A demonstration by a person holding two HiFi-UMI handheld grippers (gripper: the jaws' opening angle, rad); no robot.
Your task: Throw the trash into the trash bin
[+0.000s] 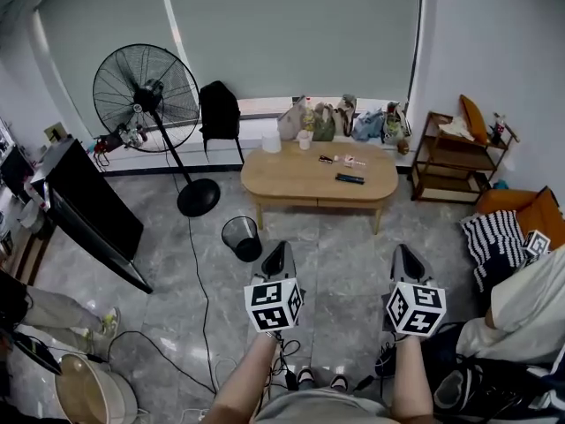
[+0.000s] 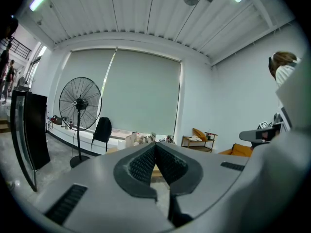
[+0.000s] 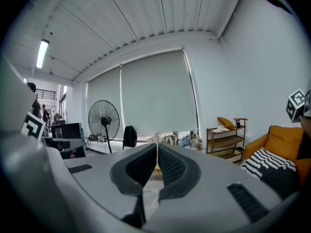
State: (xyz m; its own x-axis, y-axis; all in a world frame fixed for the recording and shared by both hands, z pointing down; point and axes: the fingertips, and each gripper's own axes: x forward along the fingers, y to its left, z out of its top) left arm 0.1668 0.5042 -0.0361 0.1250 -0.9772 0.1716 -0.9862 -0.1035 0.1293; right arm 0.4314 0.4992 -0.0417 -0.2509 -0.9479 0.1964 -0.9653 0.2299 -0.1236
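Observation:
A black mesh trash bin (image 1: 241, 236) stands on the grey floor just in front of the low wooden table (image 1: 291, 179). Small bits of trash (image 1: 340, 160) and a dark remote (image 1: 350, 178) lie on the tabletop, with a white cup (image 1: 305, 140) near its back edge. My left gripper (image 1: 280, 258) is held above the floor, right of the bin, jaws shut and empty. My right gripper (image 1: 404, 262) hovers further right, also shut with nothing in it. In both gripper views the ribbed pads (image 2: 156, 160) (image 3: 156, 163) meet at the tips.
A standing fan (image 1: 146, 101) with a cable across the floor is at the left, beside a black screen (image 1: 88, 210). Bags (image 1: 353, 122) line the window ledge. A wooden shelf (image 1: 455, 157) and orange sofa with a striped cloth (image 1: 494, 241) are at the right.

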